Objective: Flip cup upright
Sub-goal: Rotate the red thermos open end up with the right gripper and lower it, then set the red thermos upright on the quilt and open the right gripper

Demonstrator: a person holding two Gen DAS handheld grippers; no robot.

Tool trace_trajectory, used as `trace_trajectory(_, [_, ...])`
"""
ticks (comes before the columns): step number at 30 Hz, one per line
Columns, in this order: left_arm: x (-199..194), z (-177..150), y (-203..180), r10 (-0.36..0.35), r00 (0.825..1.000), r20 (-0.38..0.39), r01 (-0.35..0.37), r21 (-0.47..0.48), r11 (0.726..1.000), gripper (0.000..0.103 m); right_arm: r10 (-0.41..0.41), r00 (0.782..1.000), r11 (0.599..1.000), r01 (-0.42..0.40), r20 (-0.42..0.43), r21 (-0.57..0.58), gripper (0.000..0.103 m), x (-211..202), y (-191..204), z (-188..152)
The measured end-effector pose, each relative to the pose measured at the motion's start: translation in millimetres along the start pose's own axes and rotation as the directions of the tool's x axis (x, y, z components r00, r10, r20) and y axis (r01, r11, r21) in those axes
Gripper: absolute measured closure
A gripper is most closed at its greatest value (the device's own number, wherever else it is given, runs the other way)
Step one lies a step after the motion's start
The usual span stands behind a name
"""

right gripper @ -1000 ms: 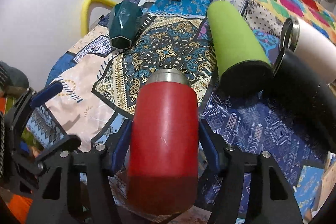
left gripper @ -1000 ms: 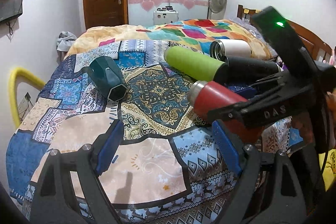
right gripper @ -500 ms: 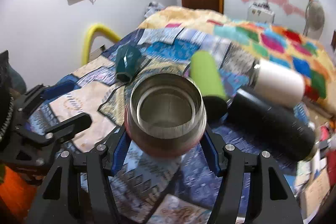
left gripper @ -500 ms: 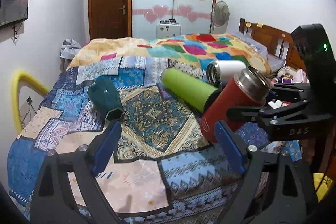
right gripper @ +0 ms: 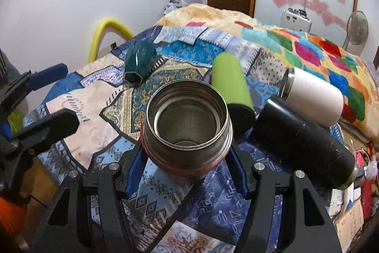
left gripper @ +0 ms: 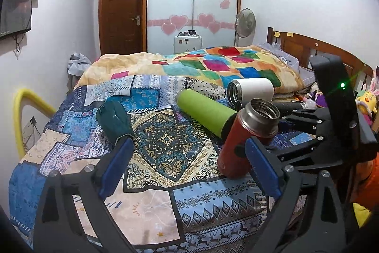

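1. Red cup (left gripper: 246, 136), one: centre-right of the left wrist view, standing on the patterned quilt (left gripper: 165, 148) with its steel mouth up, leaning slightly.
2. Right gripper (right gripper: 186, 155): blue pads pressed against both sides of the red cup's body just below the rim (a firm clamp, no gap visible).
3. Left gripper (left gripper: 187, 167): jaws spread wide, nothing between them, over bare quilt in the lower centre of its frame.
4. Open room: a broad clear stretch of quilt lies left of the cup; the bed's near edge runs along the bottom of the left wrist view.
5. Flasks lying on their sides, three: green flask (left gripper: 205, 114), touching the cup; white flask (left gripper: 251, 89); black flask (right gripper: 303, 144), just beside the cup, right of centre.
6. Teal cup (left gripper: 115, 121), one: on its side, mid-left, well apart.
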State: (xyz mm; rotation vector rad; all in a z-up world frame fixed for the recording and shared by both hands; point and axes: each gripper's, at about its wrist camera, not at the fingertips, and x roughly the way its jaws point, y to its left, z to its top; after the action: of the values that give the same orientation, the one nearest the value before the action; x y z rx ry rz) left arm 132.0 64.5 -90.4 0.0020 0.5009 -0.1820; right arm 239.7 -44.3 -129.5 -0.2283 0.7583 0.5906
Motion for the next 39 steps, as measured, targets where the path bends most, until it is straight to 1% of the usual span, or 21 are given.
trace_trajectory(7, [-1, -1, 7, 0.018, 1.000, 0.004, -0.017, -0.024, 1.000, 0.006, 0.000, 1.000, 1.000, 0.000, 0.023, -0.002, 0.044, 6, 4, 0])
trace_trajectory(12, [-4, -1, 8, 0.034, 0.999, 0.006, -0.033, -0.039, 0.999, 0.006, 0.018, 0.999, 0.999, -0.019, 0.036, 0.029, 0.043, 4, 1, -2])
trace_trajectory(14, [-8, 0, 7, 0.036, 0.999, 0.013, -0.036, -0.046, 0.998, 0.006, 0.018, 0.998, 0.999, -0.020, 0.053, 0.042, 0.040, -4, 1, -4])
trace_trajectory(16, [-15, 4, 6, 0.039, 0.999, 0.028, -0.037, -0.056, 0.998, 0.006, 0.004, 0.996, 0.999, -0.008, 0.088, 0.048, 0.037, -17, 2, -6])
trace_trajectory(20, [-33, 13, -1, 0.051, 0.996, 0.075, -0.046, -0.067, 0.997, 0.006, -0.035, 0.983, 0.998, 0.024, 0.181, 0.064, 0.036, -59, 1, -11])
trace_trajectory(24, [-63, 24, -17, 0.067, 0.986, 0.155, -0.058, -0.062, 0.996, 0.006, -0.080, 0.954, 0.994, 0.054, 0.288, 0.097, 0.035, -106, 0, -17])
trace_trajectory(26, [-79, 29, -27, 0.081, 0.977, 0.199, -0.071, -0.056, 0.996, 0.006, -0.112, 0.930, 0.990, 0.076, 0.349, 0.116, 0.034, -132, 2, -21])
trace_trajectory(29, [-99, 34, -39, 0.089, 0.965, 0.248, -0.080, -0.046, 0.996, 0.006, -0.148, 0.898, 0.986, 0.101, 0.414, 0.132, 0.032, -158, 5, -23])
trace_trajectory(30, [-108, 36, -44, 0.091, 0.959, 0.269, -0.082, -0.043, 0.996, 0.006, -0.162, 0.882, 0.984, 0.110, 0.442, 0.141, 0.032, -170, 7, -26])
trace_trajectory(32, [-119, 38, -50, 0.096, 0.952, 0.291, -0.088, -0.040, 0.995, 0.006, -0.177, 0.863, 0.981, 0.115, 0.473, 0.156, 0.026, -182, 9, -28])
trace_trajectory(33, [-126, 38, -54, 0.101, 0.946, 0.307, -0.094, -0.039, 0.995, 0.006, -0.191, 0.847, 0.978, 0.121, 0.497, 0.169, 0.021, -191, 11, -31])
trace_trajectory(36, [-141, 39, -63, 0.108, 0.934, 0.340, -0.102, -0.034, 0.994, 0.006, -0.221, 0.815, 0.973, 0.145, 0.536, 0.180, 0.020, -205, 17, -36])
trace_trajectory(39, [-155, 37, -71, 0.102, 0.927, 0.361, -0.099, -0.028, 0.995, 0.003, -0.228, 0.799, 0.972, 0.147, 0.557, 0.186, 0.019, -212, 22, -40])
